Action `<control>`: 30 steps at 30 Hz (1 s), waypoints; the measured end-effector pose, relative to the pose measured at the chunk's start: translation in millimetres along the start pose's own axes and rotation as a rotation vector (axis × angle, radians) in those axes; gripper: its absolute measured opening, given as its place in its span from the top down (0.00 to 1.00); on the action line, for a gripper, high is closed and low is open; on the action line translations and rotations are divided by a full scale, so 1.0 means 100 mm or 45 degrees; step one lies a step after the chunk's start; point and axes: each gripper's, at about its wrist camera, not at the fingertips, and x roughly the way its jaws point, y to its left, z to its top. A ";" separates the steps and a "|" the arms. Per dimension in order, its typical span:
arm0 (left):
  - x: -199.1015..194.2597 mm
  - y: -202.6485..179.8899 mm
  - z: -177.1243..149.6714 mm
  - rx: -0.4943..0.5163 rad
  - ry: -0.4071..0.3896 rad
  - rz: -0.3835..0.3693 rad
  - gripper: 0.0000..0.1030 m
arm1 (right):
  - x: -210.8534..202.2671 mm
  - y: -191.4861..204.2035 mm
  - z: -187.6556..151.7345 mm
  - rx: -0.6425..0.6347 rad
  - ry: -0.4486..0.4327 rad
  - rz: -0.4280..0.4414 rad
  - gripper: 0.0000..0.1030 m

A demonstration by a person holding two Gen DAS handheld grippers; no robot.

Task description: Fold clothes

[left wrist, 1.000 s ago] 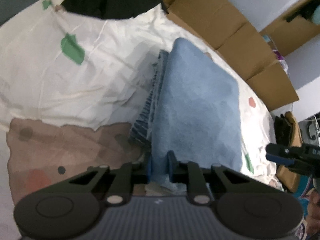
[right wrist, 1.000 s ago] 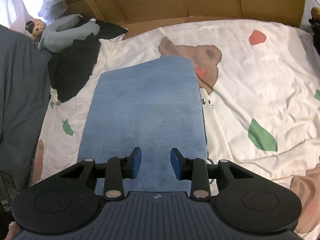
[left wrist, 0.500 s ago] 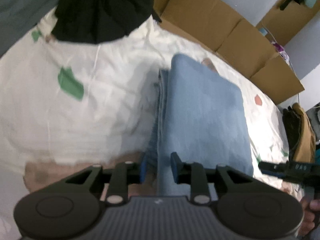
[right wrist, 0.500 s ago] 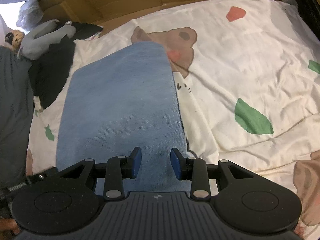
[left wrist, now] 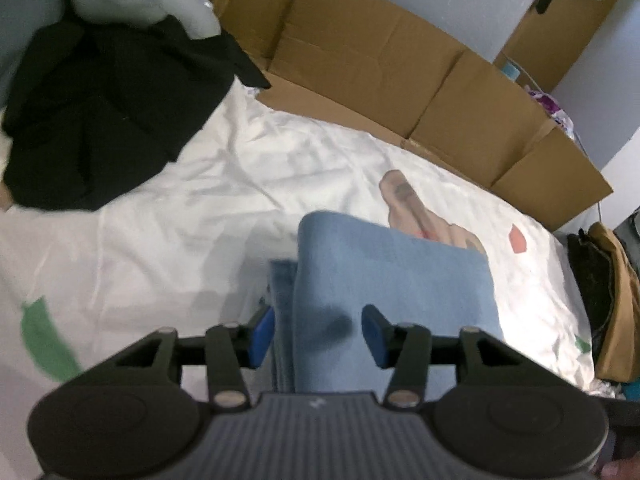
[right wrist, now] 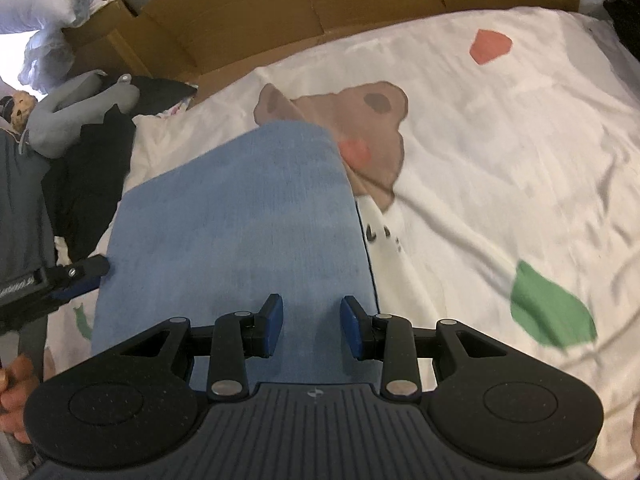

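Left gripper (left wrist: 318,334) has let go since a second ago: it was pinched on the near-left edge of the folded blue jeans (left wrist: 392,280), and its jaws have just been opening as it slid along that edge. They now stand roughly half open, straddling the fold with no pad pressing on the cloth. Right gripper (right wrist: 312,328) has dropped closer to the fabric, gap unchanged.

Jeans lie flat on the bear-print bedsheet (right wrist: 500,160), folded into a long rectangle, far end covering part of the brown bear (right wrist: 360,120). From the left wrist view a second layer of denim peeks out along the left side, so it's a stack of at least two layers.

Handling, my read:
- Denim: soft but heavier and stiffer than a shirt; holds a crease and won't slip much in rubber pads.
- Layers may shear if only the top one is grabbed.
- Best hold: the near short edge, one gripper per corner, biting through all layers, then carry over to the far end.

Right gripper jaws: partly open, narrower than the left, hanging over the near end of the jeans, nothing between the pads that I can see gripped. Whether the tips brush the fabric I can't tell.

Black garment pile (left wrist: 100,120) and cardboard boxes (left wrist: 400,80) sit well apart from the jeans.
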 end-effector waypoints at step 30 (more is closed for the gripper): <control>0.32 0.17 0.27 0.028 -0.026 -0.026 0.75 | 0.59 0.42 0.50 -0.343 -0.060 -0.039 0.61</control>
